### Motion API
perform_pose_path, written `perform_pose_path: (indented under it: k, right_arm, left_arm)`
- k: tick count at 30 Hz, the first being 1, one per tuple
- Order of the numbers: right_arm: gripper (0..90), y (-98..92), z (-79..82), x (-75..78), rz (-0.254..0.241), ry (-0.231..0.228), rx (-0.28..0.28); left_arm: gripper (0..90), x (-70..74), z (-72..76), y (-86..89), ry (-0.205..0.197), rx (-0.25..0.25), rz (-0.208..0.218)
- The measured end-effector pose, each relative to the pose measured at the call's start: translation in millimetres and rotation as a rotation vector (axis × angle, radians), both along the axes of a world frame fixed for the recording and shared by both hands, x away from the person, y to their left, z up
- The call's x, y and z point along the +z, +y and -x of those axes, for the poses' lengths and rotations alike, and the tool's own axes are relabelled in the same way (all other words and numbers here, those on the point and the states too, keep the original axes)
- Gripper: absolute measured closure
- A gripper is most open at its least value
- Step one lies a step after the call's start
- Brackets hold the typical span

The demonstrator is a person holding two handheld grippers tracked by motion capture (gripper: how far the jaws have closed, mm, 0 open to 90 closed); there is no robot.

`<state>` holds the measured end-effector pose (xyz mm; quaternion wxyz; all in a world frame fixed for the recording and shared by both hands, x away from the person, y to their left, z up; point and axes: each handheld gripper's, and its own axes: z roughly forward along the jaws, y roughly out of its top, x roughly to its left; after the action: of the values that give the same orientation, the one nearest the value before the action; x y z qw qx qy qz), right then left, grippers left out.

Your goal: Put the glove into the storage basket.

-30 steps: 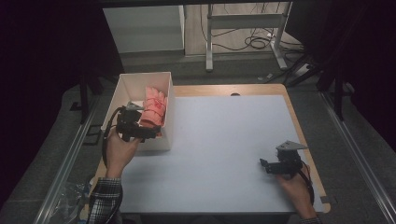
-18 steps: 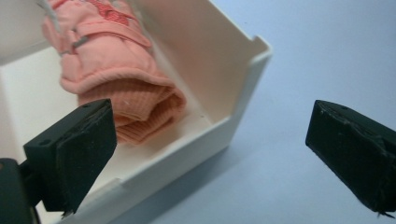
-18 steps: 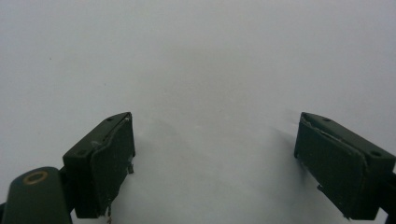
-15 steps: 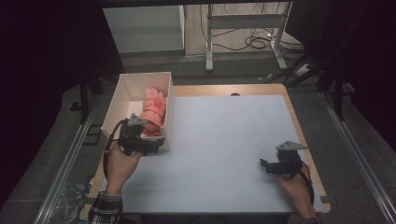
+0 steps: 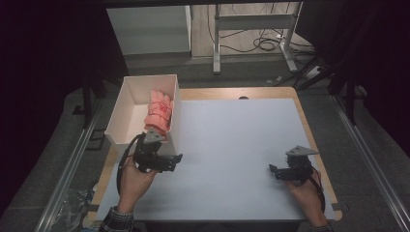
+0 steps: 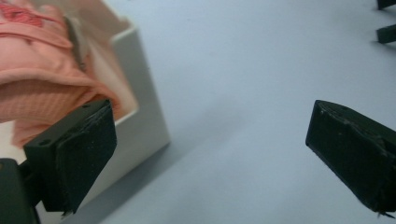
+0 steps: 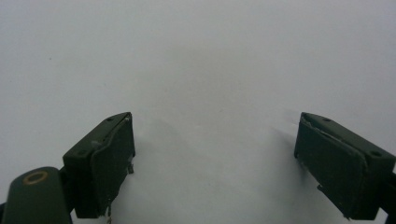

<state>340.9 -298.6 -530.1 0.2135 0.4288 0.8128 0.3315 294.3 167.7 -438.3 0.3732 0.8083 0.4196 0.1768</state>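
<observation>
A white open box (image 5: 126,115) stands at the table's left edge with a folded salmon-pink cloth (image 5: 160,113) inside, against its right wall. My left gripper (image 5: 175,162) hovers just in front of the box's near corner, open and empty. In the left gripper view its jaws stand wide apart (image 6: 219,158); the box's wall (image 6: 145,109) and the pink cloth (image 6: 42,84) lie behind the left jaw. My right gripper (image 5: 273,172) rests near the table's front right, open with nothing between its fingers (image 7: 215,158), over the bare mat.
A pale blue-white mat (image 5: 232,135) covers the wooden table (image 5: 232,93). Beyond the far edge are a metal frame's legs (image 5: 217,48) and cables (image 5: 263,44) on the floor. The right gripper's jaws (image 6: 386,33) show far off in the left gripper view.
My left gripper has pulled back out of the box toward the person and to the right, open and empty. The pink cloth stays in the box. The right gripper has not moved.
</observation>
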Motion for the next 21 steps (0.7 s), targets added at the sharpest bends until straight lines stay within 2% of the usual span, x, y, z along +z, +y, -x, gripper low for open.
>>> perform_pose_path:
  k: [10, 20, 21]
  right_arm:
    - [12.5, 0.0, 0.0, 0.0, 0.000, -0.001, 0.000]
    - [12.5, 0.1, 0.1, 0.0, 0.000, -0.001, 0.000]
    - [12.5, 0.1, 0.1, 0.0, 0.000, -0.001, 0.000]
  left_arm:
    - [2.2, -18.6, 9.0, -23.2, 0.003, -0.073, 0.009]
    - [2.1, -54.1, 8.7, -41.4, 0.024, -0.126, 0.007]
    - [2.2, -54.1, 8.7, -41.4, 0.024, -0.126, 0.007]
